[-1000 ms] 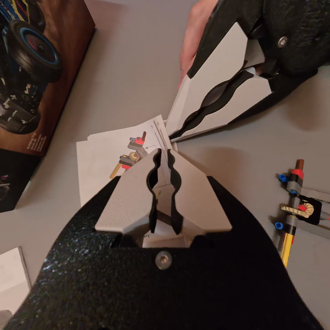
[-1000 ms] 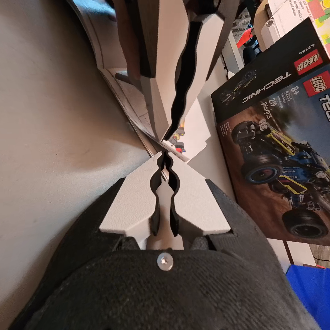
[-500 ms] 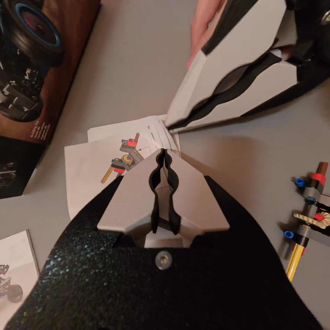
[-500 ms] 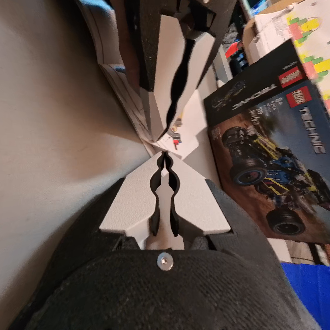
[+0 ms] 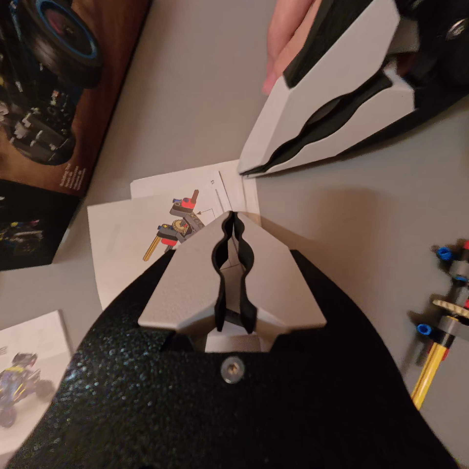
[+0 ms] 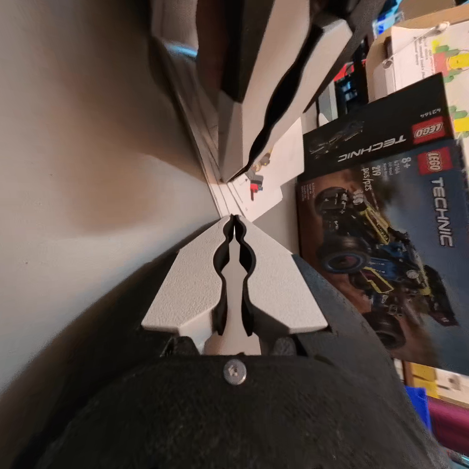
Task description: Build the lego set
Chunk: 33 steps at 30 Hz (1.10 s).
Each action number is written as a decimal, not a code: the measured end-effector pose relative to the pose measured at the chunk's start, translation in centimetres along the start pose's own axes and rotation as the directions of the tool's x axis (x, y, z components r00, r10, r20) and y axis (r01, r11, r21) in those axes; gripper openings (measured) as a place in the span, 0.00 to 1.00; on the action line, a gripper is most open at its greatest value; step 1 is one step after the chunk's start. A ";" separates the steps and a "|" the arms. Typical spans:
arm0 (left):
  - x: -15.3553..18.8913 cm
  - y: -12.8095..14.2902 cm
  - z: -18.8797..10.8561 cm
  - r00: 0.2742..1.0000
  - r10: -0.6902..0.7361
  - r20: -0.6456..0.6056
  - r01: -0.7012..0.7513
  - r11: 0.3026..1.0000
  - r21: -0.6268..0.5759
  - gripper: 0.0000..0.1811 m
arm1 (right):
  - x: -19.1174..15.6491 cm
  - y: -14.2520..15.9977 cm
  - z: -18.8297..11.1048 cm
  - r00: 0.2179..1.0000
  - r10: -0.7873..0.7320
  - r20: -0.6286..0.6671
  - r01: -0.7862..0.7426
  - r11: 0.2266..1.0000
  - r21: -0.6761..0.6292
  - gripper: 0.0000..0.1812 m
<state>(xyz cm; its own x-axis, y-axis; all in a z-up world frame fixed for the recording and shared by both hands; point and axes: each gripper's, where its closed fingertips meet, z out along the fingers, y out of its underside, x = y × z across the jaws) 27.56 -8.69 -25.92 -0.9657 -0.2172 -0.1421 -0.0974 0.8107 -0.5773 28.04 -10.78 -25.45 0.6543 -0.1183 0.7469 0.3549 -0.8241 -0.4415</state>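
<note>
The white instruction booklet [image 5: 127, 241] lies open on the grey table [image 5: 190, 101], showing a drawing of a small assembly. My left gripper [image 5: 232, 214] is shut on the booklet's right-hand page edge. My right gripper [image 6: 234, 217] is shut on the corner of the same pages, and it shows at the upper right of the left wrist view [image 5: 242, 172]. The two gripper tips are close together. The left gripper also shows from above in the right wrist view [image 6: 228, 179], over the booklet [image 6: 274, 177]. A partly built assembly [image 5: 454, 304] with grey beams, blue pins and a yellow axle lies at the right edge.
The set's box [image 5: 50, 76] lies at the upper left and shows on the right of the right wrist view [image 6: 380, 228]. A second leaflet [image 5: 25, 355] lies at the lower left. A person's hand [image 5: 279, 50] holds the right gripper. Cluttered boxes [image 6: 418, 50] stand behind. The grippers are tip to tip, or close to it.
My left gripper's jaws have gone from slightly apart to shut on the page. Both grippers have shifted a little with the pages; the assembly has slid toward the right edge of the left wrist view.
</note>
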 end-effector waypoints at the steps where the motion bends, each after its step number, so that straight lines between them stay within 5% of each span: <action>1: -0.4 0.4 -0.2 1.000 0.010 0.028 -0.009 1.000 -0.018 0.00 | 0.0 0.0 0.0 1.000 -0.015 -0.008 0.015 1.000 -0.008 0.00; 11: -3.6 9.2 -8.1 0.938 -0.049 0.342 0.133 0.965 -0.227 0.00 | -1.1 -0.3 -1.3 0.996 0.018 0.085 -0.015 0.999 -0.042 0.00; 15: -1.9 11.8 -8.9 0.933 -0.202 0.298 0.254 0.955 -0.150 0.00 | -1.7 -0.9 -1.7 0.991 0.033 0.127 -0.031 0.999 -0.016 0.00; 19: -1.5 12.6 -9.9 0.894 -0.279 0.349 0.321 0.945 -0.065 0.01 | 1.8 -3.3 -1.2 0.980 0.194 0.031 -0.196 0.979 0.050 0.00; 23: -0.1 12.1 -11.4 0.859 -0.404 0.315 0.403 0.912 0.073 0.02 | 3.0 -4.8 2.0 0.983 0.183 0.007 -0.183 0.982 0.047 0.00; 26: 0.4 13.8 -13.2 0.820 -0.450 0.353 0.459 0.886 0.064 0.03 | 0.6 -3.5 4.1 0.983 0.140 0.118 -0.131 0.988 -0.077 0.00; 31: 1.1 16.8 -17.3 0.736 -0.553 0.391 0.553 0.824 0.125 0.04 | -0.4 -2.4 1.8 0.986 0.120 0.112 -0.101 0.981 -0.162 0.00; 33: 0.7 15.3 -18.6 0.718 -0.565 0.406 0.526 0.823 0.215 0.04 | -1.1 -1.4 -0.1 0.989 0.111 0.102 -0.085 0.970 -0.229 0.00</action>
<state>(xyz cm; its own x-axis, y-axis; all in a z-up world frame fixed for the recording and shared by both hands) 20.93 13.72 -19.87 -0.5411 -0.8347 -0.1024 -0.5360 0.4361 -0.7229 26.80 -9.51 -25.59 0.7541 -0.1522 0.6388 0.1351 -0.9160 -0.3777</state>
